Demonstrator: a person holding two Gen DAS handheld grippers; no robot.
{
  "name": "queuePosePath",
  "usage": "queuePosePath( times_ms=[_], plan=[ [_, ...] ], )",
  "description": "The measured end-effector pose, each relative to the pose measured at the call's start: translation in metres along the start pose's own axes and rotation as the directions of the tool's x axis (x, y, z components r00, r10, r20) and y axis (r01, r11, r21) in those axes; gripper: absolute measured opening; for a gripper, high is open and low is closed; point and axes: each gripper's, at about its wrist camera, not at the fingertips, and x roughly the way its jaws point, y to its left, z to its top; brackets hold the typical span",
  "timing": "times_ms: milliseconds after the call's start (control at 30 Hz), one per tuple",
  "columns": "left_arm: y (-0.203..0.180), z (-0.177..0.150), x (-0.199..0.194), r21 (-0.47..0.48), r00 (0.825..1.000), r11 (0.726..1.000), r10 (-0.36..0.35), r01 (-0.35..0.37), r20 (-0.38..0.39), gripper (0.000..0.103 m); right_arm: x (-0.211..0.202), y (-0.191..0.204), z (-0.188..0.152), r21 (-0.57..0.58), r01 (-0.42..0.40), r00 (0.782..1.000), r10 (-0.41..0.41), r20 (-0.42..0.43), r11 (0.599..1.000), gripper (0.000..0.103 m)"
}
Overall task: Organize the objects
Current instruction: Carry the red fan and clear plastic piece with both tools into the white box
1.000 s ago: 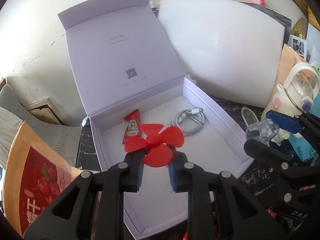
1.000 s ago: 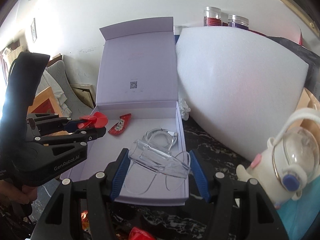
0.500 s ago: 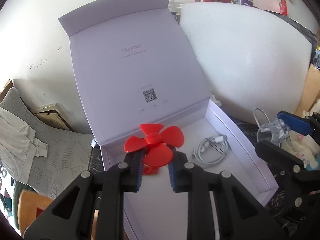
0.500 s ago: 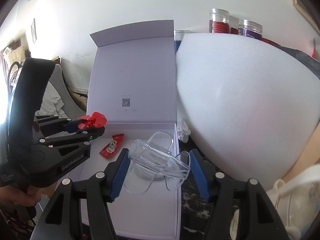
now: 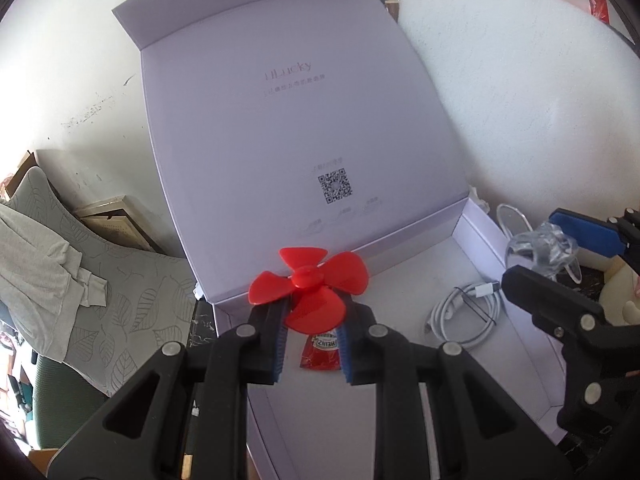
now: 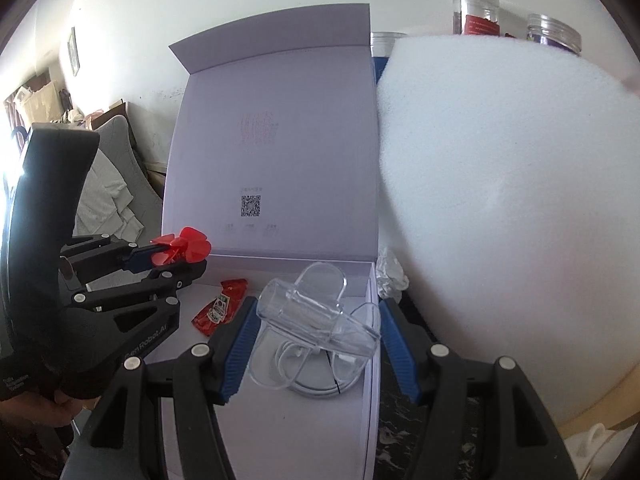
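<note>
Left tongs clenched on a red fan blade above the open box. Right tongs grasping a clear plastic piece over the white cable.

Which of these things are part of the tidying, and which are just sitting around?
In the job: red fan blade in left gripper; clear plastic piece in right gripper; lilac box; ketchup sachet; white cable.

Lying about: foam sheet; jars; grey cushion.
</note>
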Motion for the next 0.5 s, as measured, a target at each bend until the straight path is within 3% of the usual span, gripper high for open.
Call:
queuePosePath(
  times_ms=[500],
  plan=[
    [-0.011,-0.007,0.031,0.031,0.997,1.000,0.009,-0.007,-0.079,0.020,0.031,-0.001,-0.012,-0.023,-0.010,0.999,0.009,-0.053,1.000,0.061]
  ],
)
